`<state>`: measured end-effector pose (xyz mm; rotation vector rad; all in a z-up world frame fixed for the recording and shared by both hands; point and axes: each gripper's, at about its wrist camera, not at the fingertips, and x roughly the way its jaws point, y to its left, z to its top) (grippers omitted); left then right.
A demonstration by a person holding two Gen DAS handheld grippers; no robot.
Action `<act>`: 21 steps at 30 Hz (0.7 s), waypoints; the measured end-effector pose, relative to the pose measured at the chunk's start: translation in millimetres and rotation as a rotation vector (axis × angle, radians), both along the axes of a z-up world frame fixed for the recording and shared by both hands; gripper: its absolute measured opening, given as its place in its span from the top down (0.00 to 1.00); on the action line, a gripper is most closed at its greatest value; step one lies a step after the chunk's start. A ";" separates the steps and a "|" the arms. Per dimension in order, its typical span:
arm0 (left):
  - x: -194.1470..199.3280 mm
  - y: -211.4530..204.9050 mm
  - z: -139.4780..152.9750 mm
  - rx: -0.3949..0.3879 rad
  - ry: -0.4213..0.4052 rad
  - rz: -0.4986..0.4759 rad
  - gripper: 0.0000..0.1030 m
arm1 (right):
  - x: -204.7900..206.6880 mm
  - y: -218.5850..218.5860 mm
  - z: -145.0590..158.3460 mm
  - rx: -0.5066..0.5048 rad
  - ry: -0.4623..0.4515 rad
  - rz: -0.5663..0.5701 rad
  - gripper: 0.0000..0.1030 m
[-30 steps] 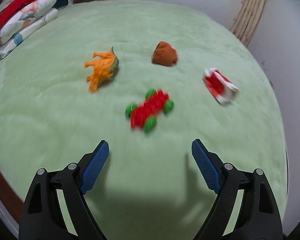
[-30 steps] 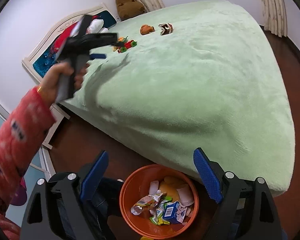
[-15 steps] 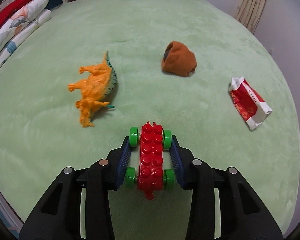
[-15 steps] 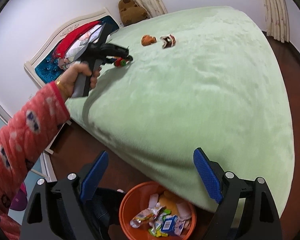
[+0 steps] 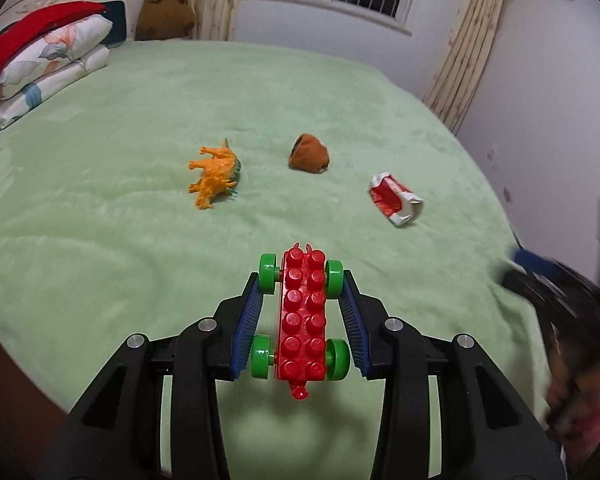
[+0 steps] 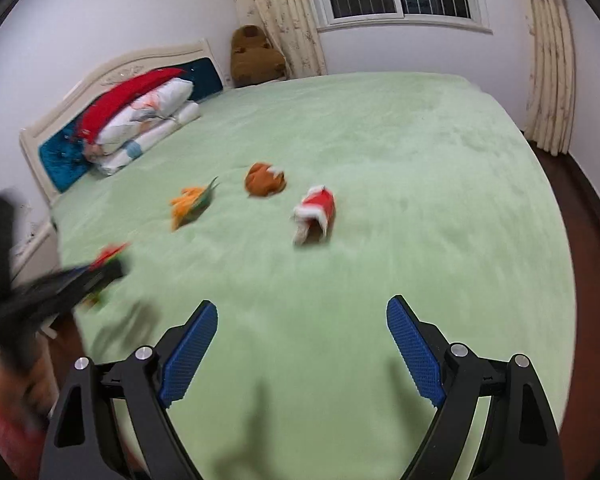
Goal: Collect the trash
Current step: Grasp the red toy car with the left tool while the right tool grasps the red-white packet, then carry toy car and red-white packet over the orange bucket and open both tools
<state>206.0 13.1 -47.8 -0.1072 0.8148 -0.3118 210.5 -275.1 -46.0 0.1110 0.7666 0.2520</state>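
My left gripper (image 5: 301, 280) is shut on a red brick toy car with green wheels (image 5: 302, 316) and holds it above the green bed (image 5: 100, 240). A crumpled red and white wrapper (image 5: 396, 198) lies ahead to the right, also in the right wrist view (image 6: 315, 214). A brown crumpled piece (image 5: 309, 154) (image 6: 265, 179) lies beyond it. An orange dinosaur toy (image 5: 215, 178) (image 6: 190, 202) lies to the left. My right gripper (image 6: 302, 316) is open and empty over the bed, with the wrapper ahead of it. The left gripper shows blurred at the left of the right wrist view (image 6: 52, 296).
Folded bedding and pillows (image 5: 40, 60) are stacked by the headboard (image 6: 112, 80). A brown plush toy (image 6: 256, 56) sits in the far corner by the curtains. Dark wooden floor (image 6: 596, 240) borders the bed on the right.
My left gripper closed on the toy car and lifted it off the bed. My right gripper swung up from the orange trash bin toward the bed and the wrapper.
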 end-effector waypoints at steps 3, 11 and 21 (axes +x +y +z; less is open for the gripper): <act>-15.1 10.8 9.5 -0.027 -0.014 0.026 0.63 | 44.0 15.1 -6.2 -0.038 0.007 -0.018 0.18; -37.6 29.1 16.9 -0.039 -0.023 0.060 0.63 | 138.9 39.5 -43.7 -0.157 0.170 -0.105 0.64; -46.6 31.3 22.7 -0.054 -0.025 0.072 0.63 | 114.5 32.7 -19.3 -0.126 0.145 -0.090 0.79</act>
